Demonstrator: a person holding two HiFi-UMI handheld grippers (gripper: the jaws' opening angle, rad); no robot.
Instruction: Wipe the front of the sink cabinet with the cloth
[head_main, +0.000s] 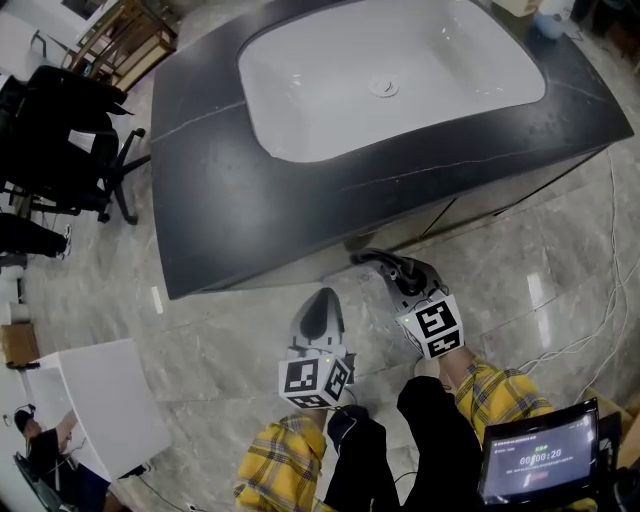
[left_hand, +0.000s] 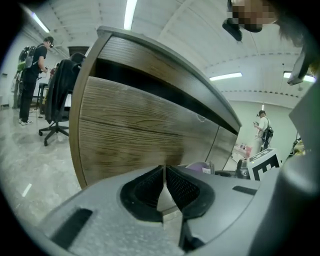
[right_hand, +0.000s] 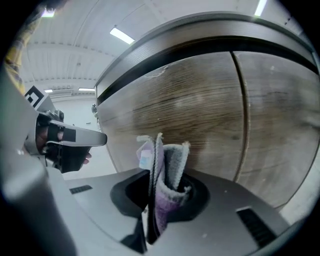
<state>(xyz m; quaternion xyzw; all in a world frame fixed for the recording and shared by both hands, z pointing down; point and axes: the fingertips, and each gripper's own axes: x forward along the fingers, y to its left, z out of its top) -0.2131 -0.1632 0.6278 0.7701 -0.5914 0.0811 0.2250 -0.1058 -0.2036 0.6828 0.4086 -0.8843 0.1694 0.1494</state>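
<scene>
The sink cabinet has a dark countertop (head_main: 250, 200) with a white basin (head_main: 400, 70), and its wood-grain front (right_hand: 200, 115) fills the right gripper view. My right gripper (right_hand: 159, 186) is shut on a folded purple and grey cloth (right_hand: 167, 165) that sticks up between the jaws, close to the cabinet front. In the head view the right gripper (head_main: 364, 259) points at the base of the cabinet under the counter's front edge. To its left, my left gripper (head_main: 318, 302) (left_hand: 165, 169) is shut with nothing in it, facing the wooden front (left_hand: 135, 135) from a short way off.
A black office chair (head_main: 60, 140) and wooden chairs (head_main: 120, 40) stand left of the cabinet. A white board (head_main: 110, 400) lies on the marble floor at lower left. Thin cables (head_main: 600, 330) run along the right. A small screen (head_main: 540, 455) is at lower right. People (left_hand: 32, 75) stand farther off.
</scene>
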